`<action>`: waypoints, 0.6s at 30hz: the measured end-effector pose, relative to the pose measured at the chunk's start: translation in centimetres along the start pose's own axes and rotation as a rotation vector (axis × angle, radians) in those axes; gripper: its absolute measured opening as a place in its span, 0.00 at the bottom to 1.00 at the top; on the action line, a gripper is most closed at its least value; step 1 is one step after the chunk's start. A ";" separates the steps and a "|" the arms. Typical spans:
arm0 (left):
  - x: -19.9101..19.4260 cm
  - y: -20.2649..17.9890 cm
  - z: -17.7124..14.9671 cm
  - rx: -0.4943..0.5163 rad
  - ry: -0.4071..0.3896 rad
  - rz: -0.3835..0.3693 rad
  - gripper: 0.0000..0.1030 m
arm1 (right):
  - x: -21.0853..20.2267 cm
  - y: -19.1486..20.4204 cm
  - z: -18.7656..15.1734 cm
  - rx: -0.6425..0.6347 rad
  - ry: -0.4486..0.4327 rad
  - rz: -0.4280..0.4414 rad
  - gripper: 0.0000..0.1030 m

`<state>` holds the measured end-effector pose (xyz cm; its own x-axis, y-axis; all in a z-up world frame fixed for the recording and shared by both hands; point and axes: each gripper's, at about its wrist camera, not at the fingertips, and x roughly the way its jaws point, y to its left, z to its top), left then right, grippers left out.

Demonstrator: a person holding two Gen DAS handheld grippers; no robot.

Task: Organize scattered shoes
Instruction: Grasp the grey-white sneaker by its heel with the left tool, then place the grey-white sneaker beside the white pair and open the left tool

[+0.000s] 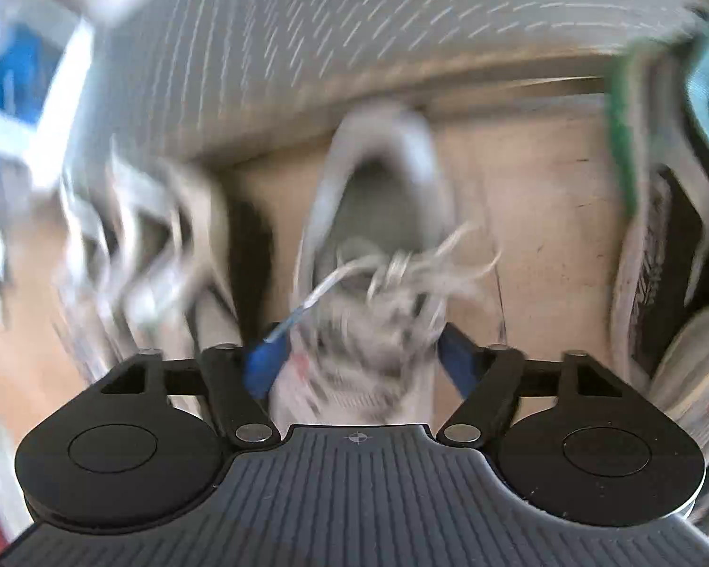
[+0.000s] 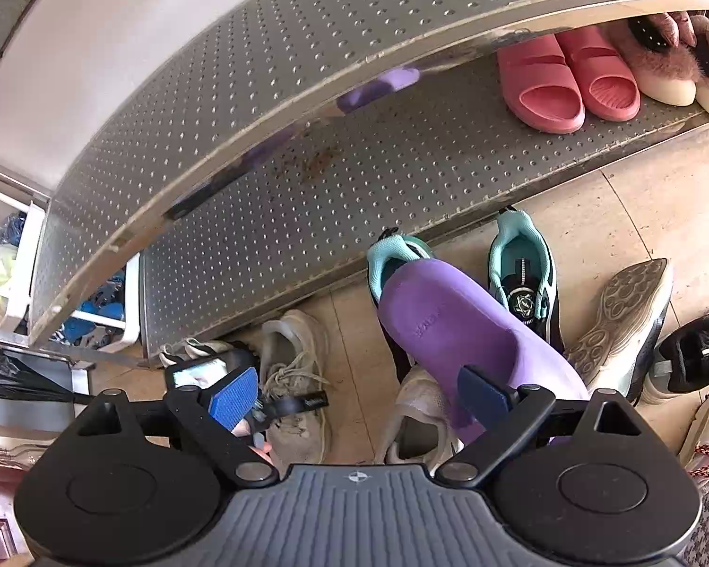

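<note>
In the blurred left wrist view, my left gripper (image 1: 361, 361) is shut on the toe of a grey-beige laced sneaker (image 1: 373, 217), one blue pad on each side. The sneaker's heel points at the metal shoe rack (image 1: 335, 19). In the right wrist view the same sneaker (image 2: 293, 368) is on the floor in front of the rack's lower shelf (image 2: 354, 179). My right gripper (image 2: 359, 397) is wide open and holds nothing. A purple slipper (image 2: 449, 326) lies sole up against its right finger, on top of a teal-lined sneaker (image 2: 397, 255).
Pink slides (image 2: 543, 90) and furry slippers (image 2: 661, 61) stand on the lower shelf at the right. On the tiled floor are a second teal sneaker (image 2: 524, 274), a sole-up sneaker (image 2: 624, 312), a black sneaker (image 2: 699, 349) and a pale sneaker (image 2: 420, 406).
</note>
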<state>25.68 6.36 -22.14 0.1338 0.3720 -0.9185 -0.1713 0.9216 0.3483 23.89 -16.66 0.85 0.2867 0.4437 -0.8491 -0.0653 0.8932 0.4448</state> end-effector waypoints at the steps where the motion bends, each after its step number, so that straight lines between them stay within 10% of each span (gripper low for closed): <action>1: -0.3 -0.5 0.4 0.029 -0.031 0.027 0.82 | 0.1 0.0 0.0 0.000 0.003 -0.001 0.91; 10: 0.7 -0.6 3.1 0.189 -0.057 -0.014 0.79 | 1.2 0.0 0.0 0.003 0.031 -0.014 0.92; 18: 1.6 5.3 4.1 -0.143 0.054 -0.007 0.73 | 1.7 1.0 0.0 -0.022 0.045 0.003 0.92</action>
<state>29.03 12.29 -20.95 0.0836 0.3560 -0.9307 -0.3084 0.8974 0.3156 24.28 -15.02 -0.13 0.2433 0.4486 -0.8600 -0.0872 0.8931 0.4412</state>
